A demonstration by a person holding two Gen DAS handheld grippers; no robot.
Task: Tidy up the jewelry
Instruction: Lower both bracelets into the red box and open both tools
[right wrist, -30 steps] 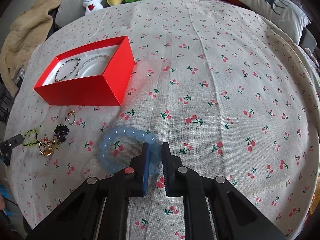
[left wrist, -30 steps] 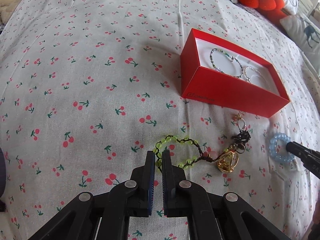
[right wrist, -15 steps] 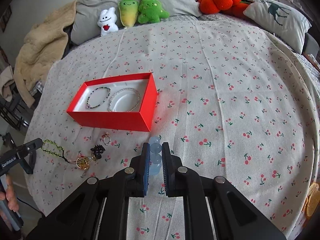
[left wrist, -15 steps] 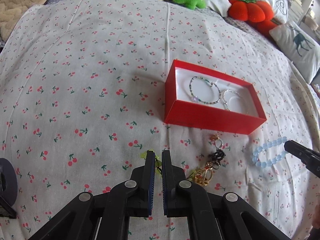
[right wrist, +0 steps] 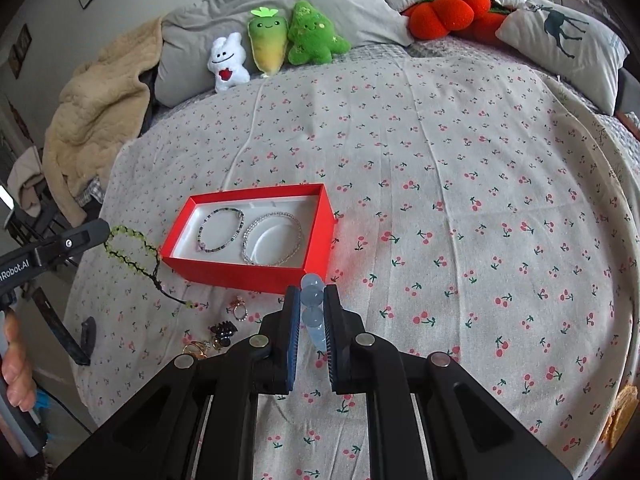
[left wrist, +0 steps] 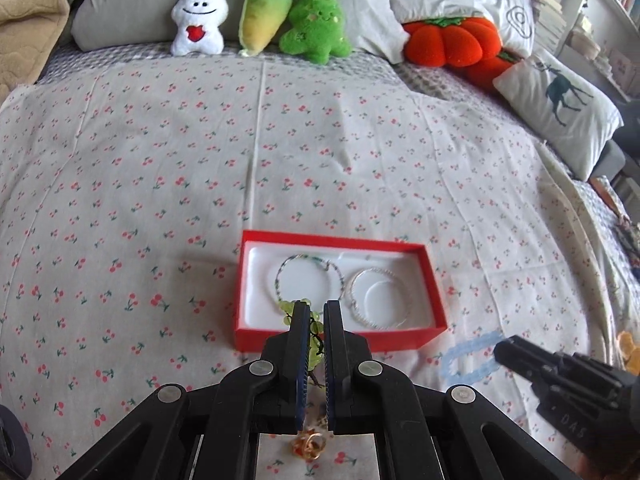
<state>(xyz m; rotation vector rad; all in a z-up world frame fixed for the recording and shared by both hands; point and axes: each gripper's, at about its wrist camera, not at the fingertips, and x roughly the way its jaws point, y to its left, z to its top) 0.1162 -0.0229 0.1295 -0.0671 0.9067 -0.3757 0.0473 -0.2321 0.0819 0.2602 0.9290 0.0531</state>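
A red box (left wrist: 434,292) (right wrist: 316,228) with a white lining lies on the cherry-print bedspread and holds a dark beaded bracelet (right wrist: 221,235) and a silver bracelet (right wrist: 272,244). My left gripper (left wrist: 316,312) is shut on a green beaded bracelet (left wrist: 314,326) (right wrist: 128,246) and holds it in the air near the box's front left. My right gripper (right wrist: 312,296) is shut on a pale blue beaded bracelet (right wrist: 312,304) (left wrist: 472,354), lifted in front of the box's right corner.
A ring (right wrist: 240,311), a black clip (right wrist: 224,330) and gold rings (right wrist: 195,349) (left wrist: 310,444) lie on the spread in front of the box. Plush toys (left wrist: 260,16), pillows (left wrist: 556,108) and a tan blanket (right wrist: 96,116) line the far side.
Both grippers lifted their bracelets off the bedspread and rose. The green bracelet now hangs clear of the gold rings and clip. The box sits lower and more central in both views.
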